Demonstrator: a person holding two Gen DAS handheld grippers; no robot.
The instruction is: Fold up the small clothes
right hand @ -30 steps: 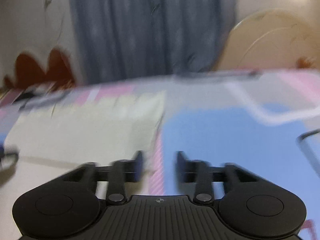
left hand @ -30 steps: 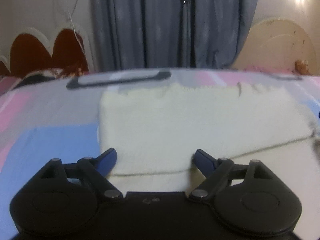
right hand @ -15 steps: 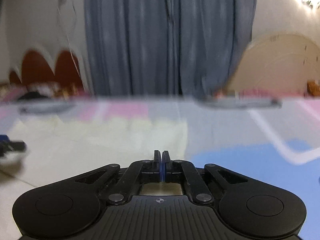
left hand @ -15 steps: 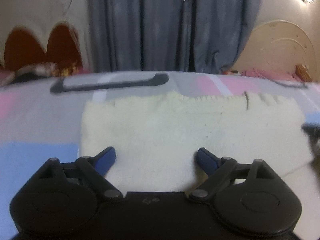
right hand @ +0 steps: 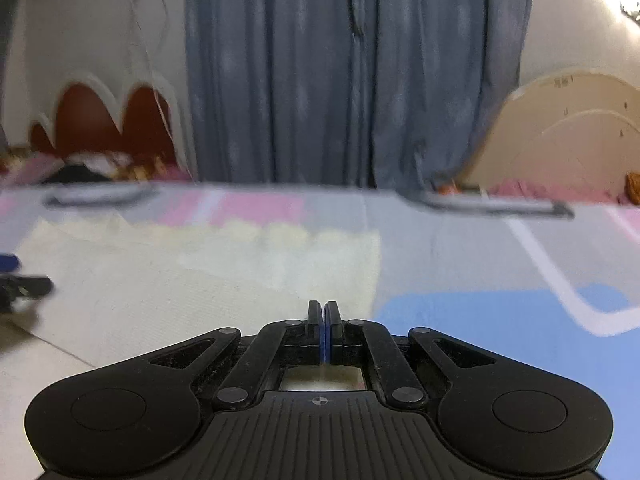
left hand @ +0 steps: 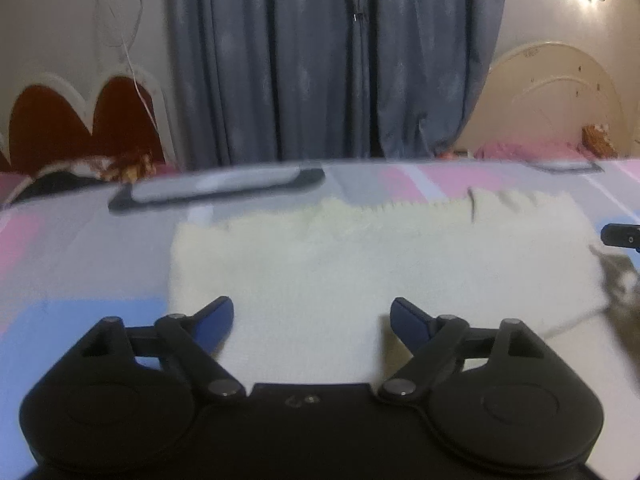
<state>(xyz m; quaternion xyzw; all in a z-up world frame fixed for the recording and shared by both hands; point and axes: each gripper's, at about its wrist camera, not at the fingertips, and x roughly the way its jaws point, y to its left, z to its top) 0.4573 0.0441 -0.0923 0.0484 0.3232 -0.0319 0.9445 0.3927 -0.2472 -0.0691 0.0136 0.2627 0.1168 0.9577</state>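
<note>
Left view only: the left gripper [left hand: 312, 316] is seen from behind, its blue pads [left hand: 218, 314] wide apart with nothing between them, held over the near part of the cloth [left hand: 360, 264]. A dark tip of the right gripper [left hand: 622, 236] is seen at the right edge, beside the cloth's right end.
Right view only: the right gripper [right hand: 324, 320] is seen with its jaws pressed together. Whether cloth is pinched between them cannot be told; the cloth's right edge lies just ahead of the tips. More of the bare sheet [right hand: 480, 280] to the right is shown, with a white line printed on blue.
Cloth: a cream knitted piece [right hand: 200, 276], laid flat on the patterned sheet [left hand: 80, 260], its far edge scalloped.
Background: a grey curtain [left hand: 332, 60] is shown in both views, and a dark red headboard [left hand: 60, 124] at the left.
Writing: none can be read.
Change, right: a second ago the jaws were seen partly open in a blurred picture; they were shut by half a second ago and are shut now.
Change, left: the jaws were already spread this wide a second ago, over the same near part of the cloth.
</note>
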